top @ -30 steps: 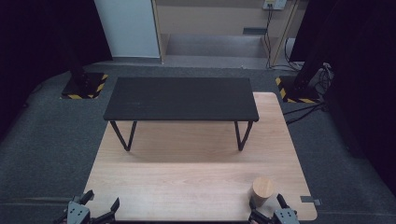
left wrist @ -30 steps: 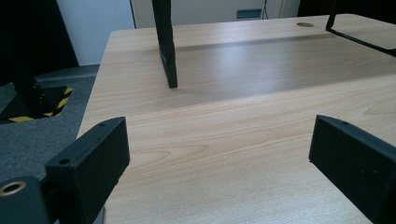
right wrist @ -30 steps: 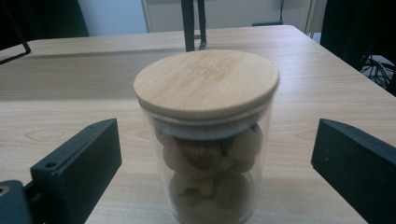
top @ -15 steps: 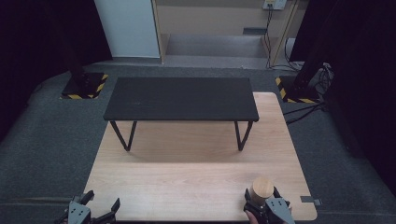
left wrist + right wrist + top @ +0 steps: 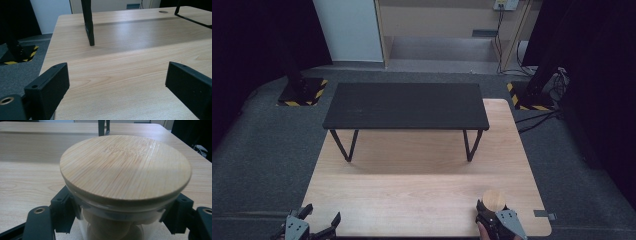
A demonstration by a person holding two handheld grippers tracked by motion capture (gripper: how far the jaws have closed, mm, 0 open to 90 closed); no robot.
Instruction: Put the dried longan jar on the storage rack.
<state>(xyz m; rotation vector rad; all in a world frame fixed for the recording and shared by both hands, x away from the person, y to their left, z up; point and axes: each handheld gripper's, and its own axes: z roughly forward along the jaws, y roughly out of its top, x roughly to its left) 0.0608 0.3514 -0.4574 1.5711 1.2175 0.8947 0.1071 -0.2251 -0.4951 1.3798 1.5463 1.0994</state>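
At table [image 5: 422,200] 5 o'clock corner: jar [image 5: 493,200] pinched below lid [image 5: 125,167] by right gripper [image 5: 497,220], jaws just closed. Left gripper [image 5: 309,227] spread, idle. Grasp step judged done; steady lift required next.

A black bench [image 5: 406,106] stands on the wooden table [image 5: 412,190], with grey carpet [image 5: 257,150] around.

Layout on the table

A jar [image 5: 493,200] stood at the near right of the table [image 5: 412,200]; a bench [image 5: 406,106] was set across its far half.
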